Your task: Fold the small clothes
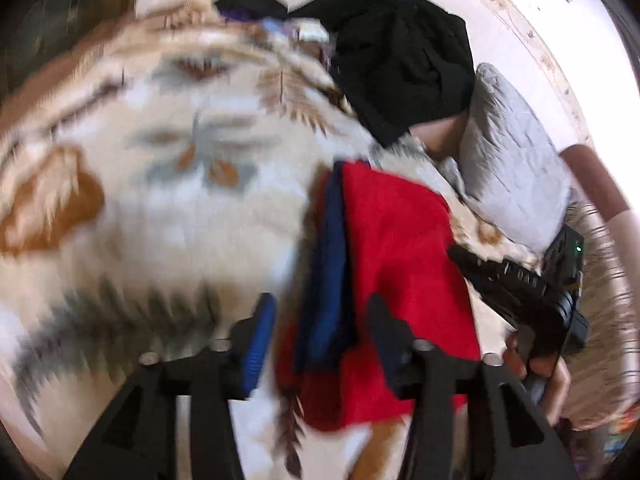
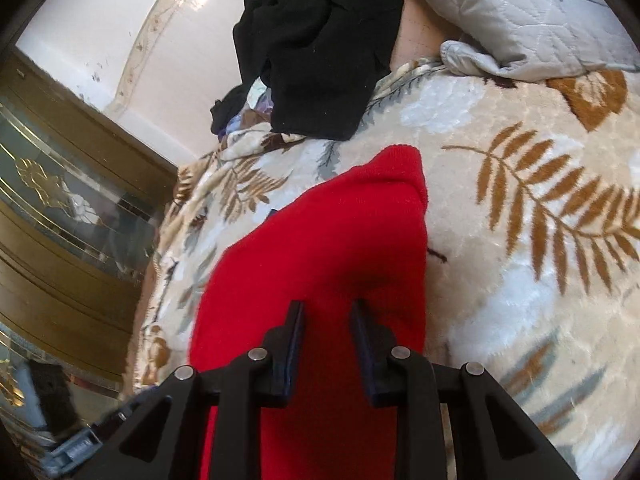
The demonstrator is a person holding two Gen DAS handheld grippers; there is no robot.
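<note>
Red knit garment (image 2: 320,248) is laid flat on the cream plush blanket with brown and grey leaf print (image 2: 520,280) that covers the bed. In the left wrist view a dark blue strip of cloth (image 1: 328,264) is seen along the garment's left edge; whether it is a lining or a separate piece cannot be told.

Left gripper (image 1: 320,312) is held spread, with nothing between its fingers; the red and blue edge is seen through the gap, contact cannot be judged. Left wrist view is motion-blurred.

Right gripper (image 2: 326,312) is parted, jaws poised over the near end of the red garment, nothing clamped. Whether the fingertips (image 2: 298,312) touch the cloth cannot be told. In the left wrist view the right gripper (image 1: 472,258) is seen at the garment's right edge, held by the person's hand (image 1: 532,364).

Black crumpled garment (image 2: 320,40) is piled at the far side of the blanket, well apart from the red one. Grey quilted pillow (image 2: 520,8) is seen just beside the black pile. Small dark and multicoloured clothes (image 2: 236,116) are bunched next to the black garment.
</note>
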